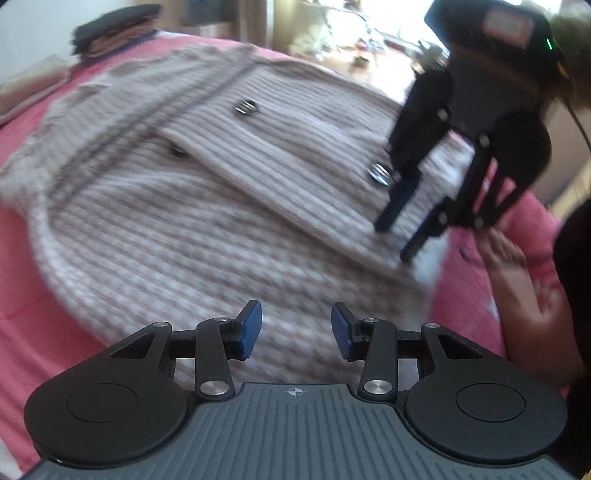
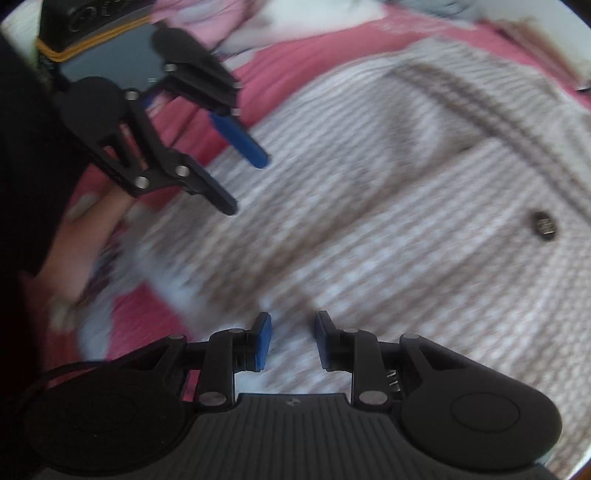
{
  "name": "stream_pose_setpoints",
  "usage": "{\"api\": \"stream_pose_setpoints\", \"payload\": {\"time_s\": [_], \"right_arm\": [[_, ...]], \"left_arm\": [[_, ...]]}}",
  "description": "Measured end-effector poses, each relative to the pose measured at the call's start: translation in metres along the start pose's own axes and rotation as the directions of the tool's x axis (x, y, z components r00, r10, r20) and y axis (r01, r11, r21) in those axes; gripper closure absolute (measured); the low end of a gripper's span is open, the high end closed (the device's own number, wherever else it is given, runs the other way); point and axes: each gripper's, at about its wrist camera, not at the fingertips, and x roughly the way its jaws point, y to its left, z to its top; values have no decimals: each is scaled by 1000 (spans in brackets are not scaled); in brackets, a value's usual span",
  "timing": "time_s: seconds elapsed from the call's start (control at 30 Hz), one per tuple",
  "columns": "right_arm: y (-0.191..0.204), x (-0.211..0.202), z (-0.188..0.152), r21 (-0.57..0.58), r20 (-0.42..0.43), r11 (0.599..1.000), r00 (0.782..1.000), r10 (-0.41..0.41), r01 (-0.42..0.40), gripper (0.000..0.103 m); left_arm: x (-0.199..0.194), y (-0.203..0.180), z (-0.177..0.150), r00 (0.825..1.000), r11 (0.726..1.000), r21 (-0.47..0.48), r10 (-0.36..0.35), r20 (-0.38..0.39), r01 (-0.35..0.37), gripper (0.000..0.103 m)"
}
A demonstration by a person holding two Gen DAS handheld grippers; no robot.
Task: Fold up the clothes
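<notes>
A beige ribbed knit cardigan (image 1: 207,206) with metal buttons (image 1: 246,107) lies spread on a pink bedspread (image 1: 33,325); it also shows in the right wrist view (image 2: 406,221). My left gripper (image 1: 295,332) is open and empty just above the cardigan's near edge; it also shows in the right wrist view (image 2: 247,181). My right gripper (image 2: 291,341) is open and empty over the cardigan's hem; in the left wrist view it (image 1: 397,236) hovers at the garment's right edge, near a button (image 1: 380,173). Both views are motion-blurred.
A stack of folded dark and brown clothes (image 1: 110,33) sits at the far left of the bed. Bare pink bedspread shows beside the cardigan (image 2: 280,66). A hand and forearm (image 1: 524,295) are at the right. A cluttered bright room lies beyond the bed.
</notes>
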Motion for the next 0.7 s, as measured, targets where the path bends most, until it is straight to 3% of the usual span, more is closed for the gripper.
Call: {"api": "stream_pose_setpoints", "payload": {"time_s": [0.13, 0.27, 0.43, 0.57, 0.7], "right_arm": [[11, 2, 5, -57, -73, 995, 994, 75, -80, 74], [11, 4, 11, -115, -126, 987, 988, 94, -108, 74], [13, 4, 15, -160, -159, 979, 983, 98, -123, 74], [-7, -13, 26, -138, -96, 983, 989, 111, -124, 75], [-48, -28, 45, -14, 7, 998, 998, 57, -57, 74]], "left_arm": [[3, -17, -9, 998, 997, 72, -28, -53, 32, 61], [5, -20, -14, 994, 996, 65, -54, -95, 60, 62], [-7, -16, -9, 996, 997, 60, -44, -74, 48, 61], [-16, 7, 13, 999, 1000, -14, -8, -35, 8, 61], [-21, 35, 39, 998, 993, -106, 55, -4, -55, 54]]}}
